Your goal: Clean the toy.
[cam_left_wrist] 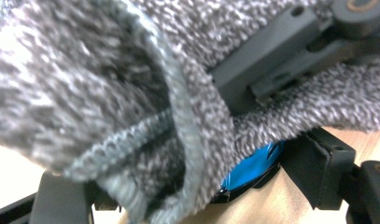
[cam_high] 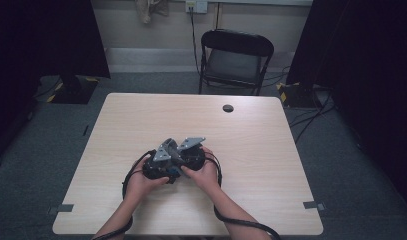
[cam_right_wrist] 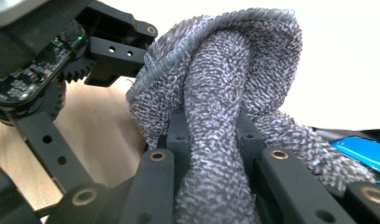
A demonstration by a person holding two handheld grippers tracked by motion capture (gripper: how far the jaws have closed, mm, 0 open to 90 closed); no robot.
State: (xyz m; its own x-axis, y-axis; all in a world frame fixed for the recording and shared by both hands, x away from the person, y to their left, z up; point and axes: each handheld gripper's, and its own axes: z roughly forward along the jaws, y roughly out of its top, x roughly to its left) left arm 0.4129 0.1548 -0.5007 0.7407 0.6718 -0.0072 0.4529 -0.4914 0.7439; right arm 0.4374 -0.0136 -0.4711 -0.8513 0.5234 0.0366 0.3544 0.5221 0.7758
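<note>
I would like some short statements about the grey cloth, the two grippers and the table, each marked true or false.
1. The right gripper is shut on the grey terry cloth. True.
2. The two grippers are far apart, at opposite table edges. False: the left gripper and the right one are held close together near the middle of the wooden table.
3. The cloth is plain red. False: it is speckled grey with a lighter grey stitched hem.
4. A black folding chair stands beyond the far edge of the table. True.
5. The cloth lies flat and spread on the table. False: it is bunched up between the grippers.
</note>
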